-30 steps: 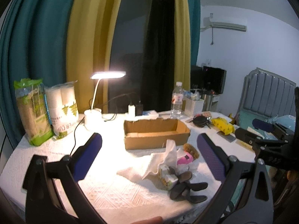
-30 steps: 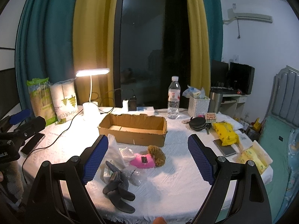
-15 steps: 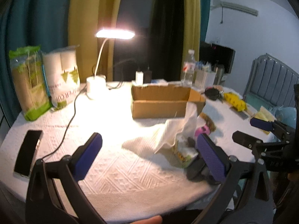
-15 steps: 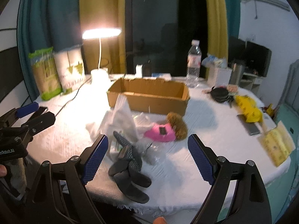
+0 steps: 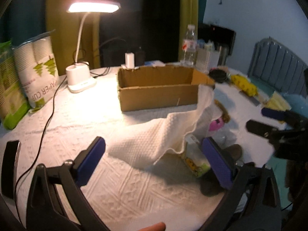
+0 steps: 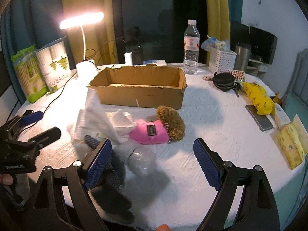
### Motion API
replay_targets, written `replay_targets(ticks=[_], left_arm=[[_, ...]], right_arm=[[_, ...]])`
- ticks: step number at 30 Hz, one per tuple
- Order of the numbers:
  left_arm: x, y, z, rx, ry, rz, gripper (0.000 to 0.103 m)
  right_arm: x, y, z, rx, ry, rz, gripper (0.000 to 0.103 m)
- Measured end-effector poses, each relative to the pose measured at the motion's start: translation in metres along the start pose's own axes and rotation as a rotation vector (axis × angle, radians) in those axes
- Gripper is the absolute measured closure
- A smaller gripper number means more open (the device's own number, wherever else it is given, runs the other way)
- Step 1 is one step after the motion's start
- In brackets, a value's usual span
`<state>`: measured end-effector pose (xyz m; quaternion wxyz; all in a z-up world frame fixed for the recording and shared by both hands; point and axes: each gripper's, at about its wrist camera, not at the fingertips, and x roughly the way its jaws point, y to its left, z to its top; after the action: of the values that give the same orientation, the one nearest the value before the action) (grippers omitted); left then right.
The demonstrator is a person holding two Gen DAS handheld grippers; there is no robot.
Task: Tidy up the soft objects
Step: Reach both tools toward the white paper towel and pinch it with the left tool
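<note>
An open cardboard box [image 5: 157,88] [image 6: 138,88] stands mid-table. In front of it lies a heap of soft things: a white waffle towel [image 5: 161,134] [image 6: 94,115], a pink plush with a brown fuzzy head [image 6: 154,130] [image 5: 216,124], a tissue pack [image 5: 194,161], clear plastic wrap [image 6: 138,159] and dark grey gloves [image 6: 113,165]. My left gripper [image 5: 154,165] is open and empty, low over the towel's near edge. My right gripper [image 6: 152,163] is open and empty, just short of the pink plush.
A lit desk lamp [image 5: 82,44] with its cord, paper-cup packs [image 5: 36,65] and a phone [image 5: 9,163] are at the left. A water bottle [image 6: 191,48], white basket [image 6: 221,59], yellow packets [image 6: 258,98] [image 6: 290,144] and another phone [image 6: 259,117] are at the right.
Both grippers have moved forward and down toward the heap of soft things, which now looks larger and nearer. Both stay open and empty.
</note>
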<state>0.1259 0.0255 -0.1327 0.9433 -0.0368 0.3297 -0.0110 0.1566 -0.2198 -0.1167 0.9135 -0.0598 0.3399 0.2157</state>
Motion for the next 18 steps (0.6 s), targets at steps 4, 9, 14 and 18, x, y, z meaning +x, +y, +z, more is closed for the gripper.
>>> replay_targets(ticks=[4,9,14,18], left_arm=[[0.021,0.014,0.002,-0.009,0.046,0.032,0.002],[0.035,0.027,0.001,-0.008,0.07,0.034,0.002],[0.046,0.023,0.005,0.002,0.074,-0.038,0.002],[0.068,0.017,0.003,0.02,0.134,-0.11,0.033]], right_arm=[[0.013,-0.005,0.004,0.005,0.021,0.031,0.014],[0.027,0.016,0.012,-0.038,0.024,0.138,0.024],[0.036,0.037,0.027,-0.091,0.013,0.179,0.025],[0.041,0.031,0.038,-0.085,0.008,0.159,0.025]])
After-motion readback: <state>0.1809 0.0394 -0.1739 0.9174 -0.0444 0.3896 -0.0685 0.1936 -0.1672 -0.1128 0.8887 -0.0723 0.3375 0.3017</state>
